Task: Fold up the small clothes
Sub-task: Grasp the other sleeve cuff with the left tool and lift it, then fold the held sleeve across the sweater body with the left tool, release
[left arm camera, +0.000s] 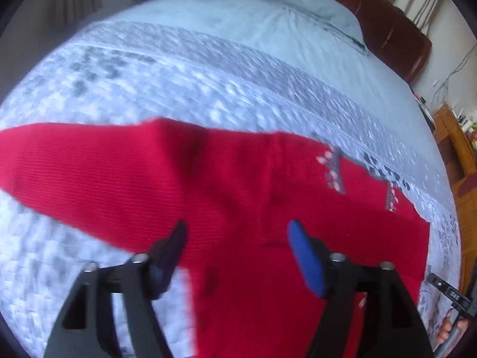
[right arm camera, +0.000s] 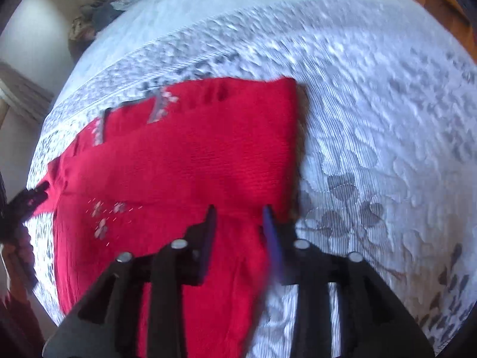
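A red knitted sweater point(left arm camera: 238, 185) with grey and white flower stitching lies flat on the bed, one sleeve point(left arm camera: 74, 167) stretched out to the left. My left gripper point(left arm camera: 237, 231) hangs just above its middle, jaws wide apart and nothing between the blue pads. In the right wrist view the sweater point(right arm camera: 193, 155) shows a straight folded edge on its right side. My right gripper point(right arm camera: 239, 208) hovers over the lower part near that edge, jaws partly apart, with cloth visible below the gap but not pinched. The left gripper's tip point(right arm camera: 29, 197) shows at the sweater's left corner.
A white and grey flowered quilt point(right arm camera: 372, 119) covers the bed. A pale pillow point(left arm camera: 298, 9) and brown headboard point(left arm camera: 387, 24) lie at the far end, with wooden furniture point(left arm camera: 456, 149) to the right. Crumpled clothes point(right arm camera: 98, 15) sit at the far left corner.
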The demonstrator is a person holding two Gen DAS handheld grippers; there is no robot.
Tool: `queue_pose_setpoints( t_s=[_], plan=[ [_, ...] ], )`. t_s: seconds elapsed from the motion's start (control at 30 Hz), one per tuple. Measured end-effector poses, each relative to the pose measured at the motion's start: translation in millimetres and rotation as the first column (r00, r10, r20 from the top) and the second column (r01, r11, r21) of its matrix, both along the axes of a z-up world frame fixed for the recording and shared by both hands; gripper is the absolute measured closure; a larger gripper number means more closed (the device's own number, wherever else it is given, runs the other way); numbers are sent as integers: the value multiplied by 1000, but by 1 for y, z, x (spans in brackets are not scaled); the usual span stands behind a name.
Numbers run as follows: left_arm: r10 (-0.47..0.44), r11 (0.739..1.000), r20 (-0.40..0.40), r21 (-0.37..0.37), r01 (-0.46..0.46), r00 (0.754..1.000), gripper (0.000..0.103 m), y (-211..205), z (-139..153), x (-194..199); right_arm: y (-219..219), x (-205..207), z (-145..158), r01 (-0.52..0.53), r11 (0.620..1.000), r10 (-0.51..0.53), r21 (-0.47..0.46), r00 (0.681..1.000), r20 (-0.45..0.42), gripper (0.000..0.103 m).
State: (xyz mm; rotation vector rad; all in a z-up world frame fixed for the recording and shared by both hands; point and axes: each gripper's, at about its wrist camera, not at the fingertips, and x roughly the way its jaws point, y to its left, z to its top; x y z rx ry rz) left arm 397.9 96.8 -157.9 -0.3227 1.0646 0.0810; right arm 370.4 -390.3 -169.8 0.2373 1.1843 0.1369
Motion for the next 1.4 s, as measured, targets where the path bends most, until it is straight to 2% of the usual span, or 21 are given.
queue_pose_setpoints(
  t_s=[0.07,0.17,0.27,0.4,0.47,0.53,0.63,0.67,0.73,0.77,0.8,0.83,0.9,1.0,1.13,1.2,1.3,1.4],
  plan=[
    [41,998,5,40,-41,999,22,36,8,-16,12,-12,8,-40,999,41,-35,999,12,67],
    [170,981,-59,105,-163,984,21,110,5,-38,30,-26,6,-101,994,100,-45,995,-10,67],
    [320,946,-107,97,-310,941,22,176,-3,-58,46,-30,-2,-134,989,133,-59,991,-26,67],
    [493,867,-137,-6,-498,859,22,251,-16,-79,61,-30,-16,-151,985,148,-80,988,-42,67],
    [523,843,-137,-60,-534,841,23,271,-23,-77,63,-30,-23,-141,988,138,-63,989,-58,67],
    [543,833,-116,-52,-551,832,23,278,-22,-70,65,-30,-28,-136,988,132,-67,989,-63,67],
    [534,842,-86,-33,-538,841,23,289,-23,-53,67,-32,-28,-137,988,133,-76,990,-53,67],
    [542,838,-75,-30,-546,837,25,292,-24,-49,67,-31,-28,-137,988,133,-76,990,-50,68],
    [564,825,-58,-16,-565,824,36,292,-24,-46,66,-31,-28,-132,988,129,-78,991,-47,69],
    [572,820,-47,-13,-573,819,52,296,-24,-43,65,-31,-29,-130,988,127,-78,991,-47,69],
    [581,814,-42,-11,-581,813,61,301,-26,-40,65,-30,-30,-130,988,127,-78,991,-47,69],
    [589,807,-41,-18,-590,807,65,304,-26,-39,65,-30,-31,-132,988,129,-79,991,-46,69],
    [599,798,-33,-47,-600,800,89,310,-23,-40,67,-30,-32,-138,986,134,-91,990,-41,69],
    [586,809,26,-75,-583,810,93,305,-7,-40,68,-32,-32,-139,986,137,-97,990,-31,69],
    [499,866,138,-110,-488,855,94,267,28,-33,65,-36,-30,-135,987,133,-84,991,-25,69],
    [419,908,193,-122,-402,887,94,234,51,-24,63,-39,-28,-136,987,135,-82,991,-22,69],
    [274,961,261,-100,-256,926,94,172,84,-10,60,-46,-23,-137,987,136,-86,991,-9,69],
    [146,988,298,-91,-124,943,94,108,106,2,55,-53,-19,-130,989,130,-74,991,6,69]
  ],
)
